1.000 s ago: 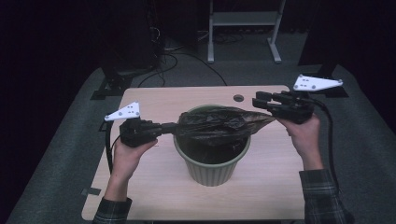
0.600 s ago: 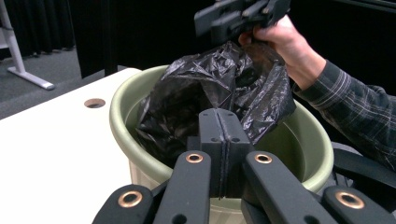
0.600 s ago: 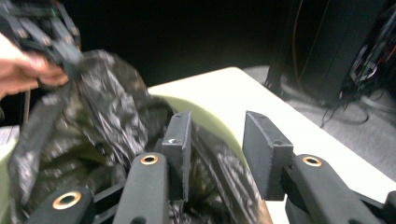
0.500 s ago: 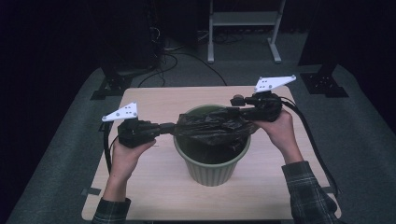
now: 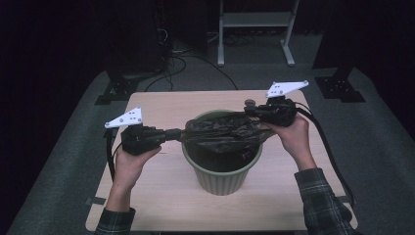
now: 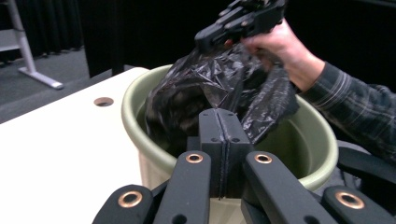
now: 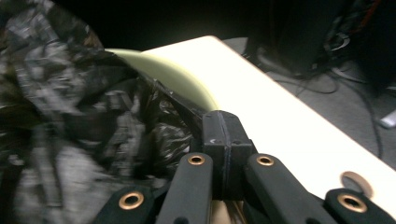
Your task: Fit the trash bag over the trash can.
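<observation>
High view: person is holding the left gripper (image 5: 182, 133) at the near-left side of the green bin (image 5: 222, 172), jaws clamped on the edge of the black bin bag (image 5: 222, 133). Right gripper (image 5: 250, 111) is sitting at the far-right of the rim, also pinching the bag. Bag is stretching between the two tips, across the bin mouth, with part sagging inside. Bin is standing upright on the wooden table (image 5: 161, 193).

Left gripper view: jaws of the left gripper (image 6: 225, 122) are pressing together, bag (image 6: 219, 88) edge running straight ahead of the tips and bunching up over the bin (image 6: 140, 135) opening. Beyond it, the right gripper (image 6: 205, 39) is gripping the bag's upper far end, held above the rim.

Right gripper view: right gripper (image 7: 223, 125) jaws are closing on a fold of bag (image 7: 79, 116), which is spreading left of the tips. Pale bin rim (image 7: 182, 81) is showing just ahead, table (image 7: 280, 121) off to the right.
</observation>
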`<state>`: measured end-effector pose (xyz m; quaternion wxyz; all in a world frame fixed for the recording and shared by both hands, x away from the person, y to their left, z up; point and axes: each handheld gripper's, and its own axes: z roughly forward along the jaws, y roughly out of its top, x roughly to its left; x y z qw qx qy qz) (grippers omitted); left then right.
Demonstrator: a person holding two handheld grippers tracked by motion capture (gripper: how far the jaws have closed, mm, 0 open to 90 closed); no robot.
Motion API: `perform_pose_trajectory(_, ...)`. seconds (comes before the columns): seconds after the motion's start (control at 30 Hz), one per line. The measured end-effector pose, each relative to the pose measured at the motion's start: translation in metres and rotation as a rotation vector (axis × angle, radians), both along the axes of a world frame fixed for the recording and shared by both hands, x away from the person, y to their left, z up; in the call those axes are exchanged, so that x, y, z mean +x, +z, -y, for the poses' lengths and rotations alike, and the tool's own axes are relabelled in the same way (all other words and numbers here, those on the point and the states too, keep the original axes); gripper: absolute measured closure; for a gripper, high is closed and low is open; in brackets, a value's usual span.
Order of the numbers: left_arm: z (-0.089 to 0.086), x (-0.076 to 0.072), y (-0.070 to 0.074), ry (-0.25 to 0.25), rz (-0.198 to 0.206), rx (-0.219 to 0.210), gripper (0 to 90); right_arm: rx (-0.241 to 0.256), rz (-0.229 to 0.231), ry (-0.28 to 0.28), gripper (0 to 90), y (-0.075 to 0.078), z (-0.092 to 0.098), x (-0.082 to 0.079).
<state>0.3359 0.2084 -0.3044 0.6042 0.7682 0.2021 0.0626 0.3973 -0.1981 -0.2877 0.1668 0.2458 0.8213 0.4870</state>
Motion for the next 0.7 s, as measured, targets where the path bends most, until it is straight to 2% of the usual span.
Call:
perform_pose_trajectory(0.07, -0.002, 0.0, 0.0, 0.003, 0.001, 0.0, 89.5, 0.014, 0.009, -0.018, 90.0, 0.001, 0.004, 0.0)
perform_pose_trajectory(0.1, -0.006, 0.001, 0.0, 0.02, 0.0, -0.001, 89.5, 0.044, 0.029, -0.059, 90.0, 0.004, 0.013, 0.0)
perform_pose_trajectory(0.2, -0.012, 0.002, 0.0, 0.036, -0.001, -0.001, 89.5, 0.075, 0.049, -0.105, 90.0, 0.007, 0.025, -0.002)
perform_pose_trajectory(0.37, -0.032, 0.005, -0.002, 0.125, 0.01, 0.029, 89.5, 0.118, 0.072, -0.184, 90.0, 0.006, 0.046, -0.004)
perform_pose_trajectory(0.5, -0.042, 0.009, -0.009, 0.155, -0.011, 0.031, 89.5, 0.132, 0.066, -0.213, 90.0, 0.002, 0.055, -0.005)
perform_pose_trajectory(0.7, -0.042, 0.013, -0.018, 0.141, -0.051, 0.051, 89.4, 0.142, 0.042, -0.222, 90.0, -0.013, 0.066, -0.009)
